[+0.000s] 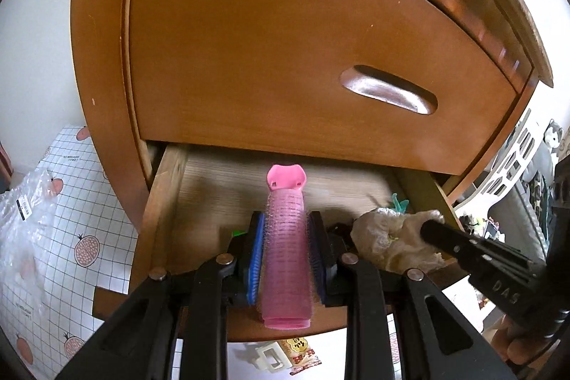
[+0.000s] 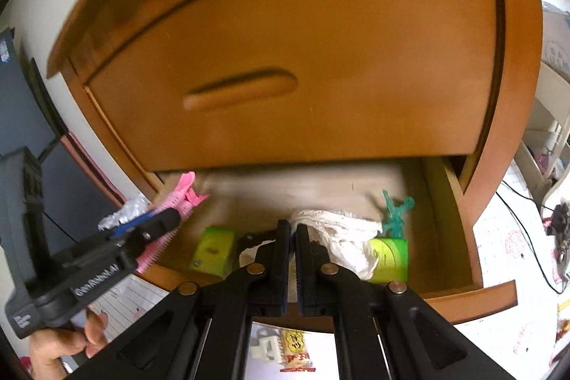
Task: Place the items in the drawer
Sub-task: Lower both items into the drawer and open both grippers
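A pink hair roller with a pink clip (image 1: 286,255) sits between the blue pads of my left gripper (image 1: 286,218), shut on it, above the front of the open lower drawer (image 1: 160,202). In the right wrist view, that left gripper (image 2: 167,219) and the roller (image 2: 185,191) hang over the drawer's left corner. My right gripper (image 2: 292,227) is inside the drawer (image 2: 459,219), jaws almost together on a fold of a crumpled white bag (image 2: 338,230). In the left wrist view, the bag (image 1: 388,237) lies at the right gripper (image 1: 429,227) tip.
The drawer holds a green box (image 2: 213,250), a green round container (image 2: 390,259) and a teal figure (image 2: 395,209). The upper drawer (image 1: 388,89) is closed. A white clip (image 1: 270,358) and a snack packet (image 1: 299,349) lie on the floor below. A hand (image 2: 71,341) holds the left gripper.
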`<state>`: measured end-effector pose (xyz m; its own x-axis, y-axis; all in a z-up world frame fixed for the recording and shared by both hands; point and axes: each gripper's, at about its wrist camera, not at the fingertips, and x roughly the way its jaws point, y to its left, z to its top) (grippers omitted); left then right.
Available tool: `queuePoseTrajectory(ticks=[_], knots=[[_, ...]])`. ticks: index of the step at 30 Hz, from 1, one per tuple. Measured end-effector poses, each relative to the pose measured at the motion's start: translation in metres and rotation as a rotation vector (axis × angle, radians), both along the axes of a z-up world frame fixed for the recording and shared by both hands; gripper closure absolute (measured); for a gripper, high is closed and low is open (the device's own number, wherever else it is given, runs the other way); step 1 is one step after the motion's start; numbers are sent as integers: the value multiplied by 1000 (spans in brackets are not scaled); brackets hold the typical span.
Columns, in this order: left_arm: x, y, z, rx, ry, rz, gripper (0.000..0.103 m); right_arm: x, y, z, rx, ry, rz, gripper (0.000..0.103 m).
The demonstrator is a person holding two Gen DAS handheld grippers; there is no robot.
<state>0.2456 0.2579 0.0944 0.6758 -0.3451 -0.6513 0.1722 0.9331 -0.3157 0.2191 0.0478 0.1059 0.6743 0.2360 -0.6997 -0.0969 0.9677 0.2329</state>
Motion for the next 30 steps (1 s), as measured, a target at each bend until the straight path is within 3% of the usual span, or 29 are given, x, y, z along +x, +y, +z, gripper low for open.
queuePoseTrajectory(ticks=[10, 13, 15, 21, 25, 30], knots=[[7, -7, -13, 27, 29, 0, 77, 5, -2, -14, -17, 50, -14, 98], [5, -8, -12, 20, 25, -5, 68, 5, -2, -14, -20, 53, -18, 98], [5, -7, -12, 16, 19, -1, 57, 4, -2, -14, -23, 54, -21, 98], [5, -8, -14, 15, 15, 8, 49, 3, -2, -12, -40, 57, -33, 97], [5, -6, -13, 6, 16, 16, 48, 2, -2, -11, -46, 56, -42, 87], [2, -2, -8, 1, 2, 29, 36, 0, -3, -9, -56, 47, -51, 71]])
